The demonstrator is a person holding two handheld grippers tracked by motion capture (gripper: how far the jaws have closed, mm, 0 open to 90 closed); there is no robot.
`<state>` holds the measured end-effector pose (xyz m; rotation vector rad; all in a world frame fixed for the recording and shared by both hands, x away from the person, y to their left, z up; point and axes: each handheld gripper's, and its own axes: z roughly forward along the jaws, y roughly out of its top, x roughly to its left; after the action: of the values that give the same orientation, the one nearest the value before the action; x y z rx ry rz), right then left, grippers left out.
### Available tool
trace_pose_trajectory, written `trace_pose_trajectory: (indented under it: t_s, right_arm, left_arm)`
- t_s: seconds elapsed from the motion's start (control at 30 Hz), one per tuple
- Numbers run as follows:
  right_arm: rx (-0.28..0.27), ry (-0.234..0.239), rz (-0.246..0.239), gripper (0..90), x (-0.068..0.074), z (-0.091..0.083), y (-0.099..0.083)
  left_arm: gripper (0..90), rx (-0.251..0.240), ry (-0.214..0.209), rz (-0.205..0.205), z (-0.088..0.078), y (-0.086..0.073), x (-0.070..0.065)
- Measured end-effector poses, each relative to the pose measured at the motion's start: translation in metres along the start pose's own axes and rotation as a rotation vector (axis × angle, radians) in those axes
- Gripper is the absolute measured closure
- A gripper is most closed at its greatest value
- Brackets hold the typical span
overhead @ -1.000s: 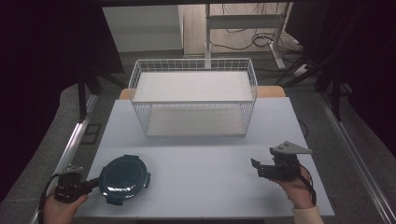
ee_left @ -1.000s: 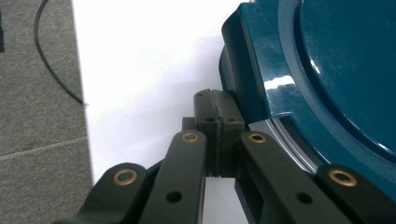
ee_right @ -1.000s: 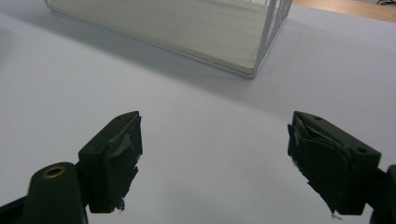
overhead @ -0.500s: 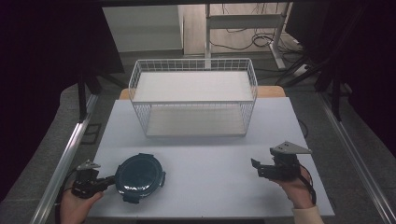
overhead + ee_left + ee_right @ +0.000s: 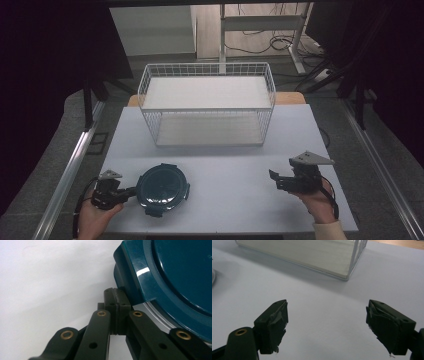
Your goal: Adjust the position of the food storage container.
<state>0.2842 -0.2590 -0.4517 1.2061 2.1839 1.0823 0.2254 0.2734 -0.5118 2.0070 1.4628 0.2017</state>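
High view: left gripper [image 5: 131,191], jaws closed against the teal lidded container's [image 5: 162,188] edge, has pushed it rightward toward the wire basket [image 5: 207,76]; right gripper [image 5: 276,179] idles open, empty.

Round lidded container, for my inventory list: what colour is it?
Dark teal container, clearest in the left gripper view.

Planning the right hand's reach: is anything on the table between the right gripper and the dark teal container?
Nothing visible: bare table lies between the right gripper and the dark teal container. The wire basket sits farther back.
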Motion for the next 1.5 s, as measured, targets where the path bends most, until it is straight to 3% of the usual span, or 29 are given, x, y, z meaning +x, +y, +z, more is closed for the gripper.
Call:
trace_pose_trajectory:
  t_s: [0.67,1.5]
  right_arm:
    - [-0.002,0.010,0.008,17.8,-0.001,-0.002,0.001]
    - [-0.010,0.009,0.009,17.8,-0.002,-0.004,0.001]
  left_arm:
    - [90.0,0.038,-0.042,0.094,0.030,0.031,-0.045]
    - [90.0,0.061,-0.075,0.164,0.048,0.045,-0.088]
